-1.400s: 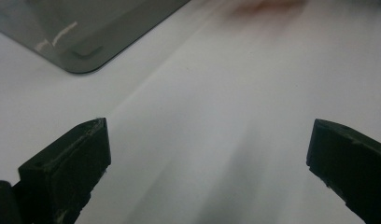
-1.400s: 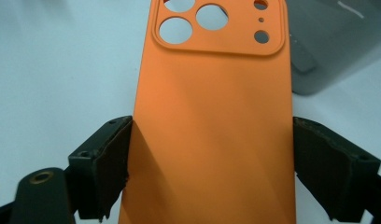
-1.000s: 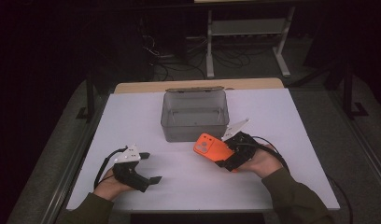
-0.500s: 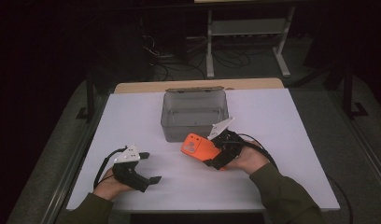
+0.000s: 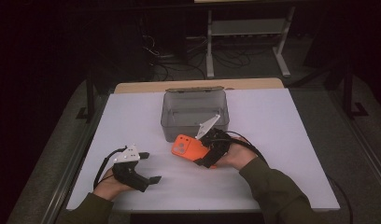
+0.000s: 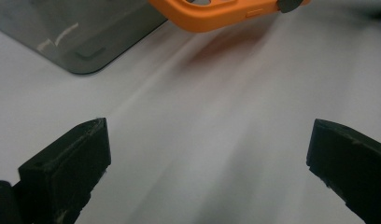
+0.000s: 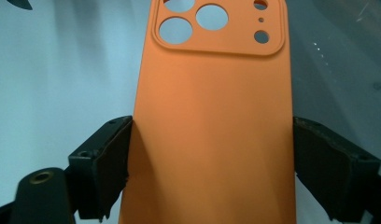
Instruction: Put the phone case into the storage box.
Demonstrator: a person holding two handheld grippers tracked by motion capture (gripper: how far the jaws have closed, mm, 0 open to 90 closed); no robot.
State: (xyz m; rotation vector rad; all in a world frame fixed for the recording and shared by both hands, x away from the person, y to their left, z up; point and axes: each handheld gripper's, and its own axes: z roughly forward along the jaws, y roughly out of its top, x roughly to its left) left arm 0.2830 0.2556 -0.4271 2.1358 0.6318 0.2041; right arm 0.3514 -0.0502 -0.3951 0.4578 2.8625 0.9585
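Observation:
An orange phone case point(image 5: 185, 147) with camera cut-outs hangs just above the white table, right in front of the grey box. My right gripper point(image 5: 202, 156) is shut on it, one jaw on each long edge. In the right gripper view the case point(image 7: 212, 116) runs up between the two black pads point(image 7: 107, 163). My left gripper point(image 5: 150, 167) rests at the table's front left, open with nothing between its jaws. From the left gripper view point(image 6: 209, 163) the case's edge point(image 6: 216, 14) lies far ahead, well beyond the wide-apart fingers point(image 6: 72, 163).
A clear grey plastic box point(image 5: 194, 122) stands at the table's middle, with nothing in it that I can make out; its corner point(image 6: 72, 37) lies ahead of the left gripper. The white tabletop point(image 5: 282, 140) spreads to the right. Beyond the far edge, a metal stand and cables sit on the dark floor.
My right gripper has carried the orange case leftward, from the box's right front corner to its front middle. The left gripper has stayed still.

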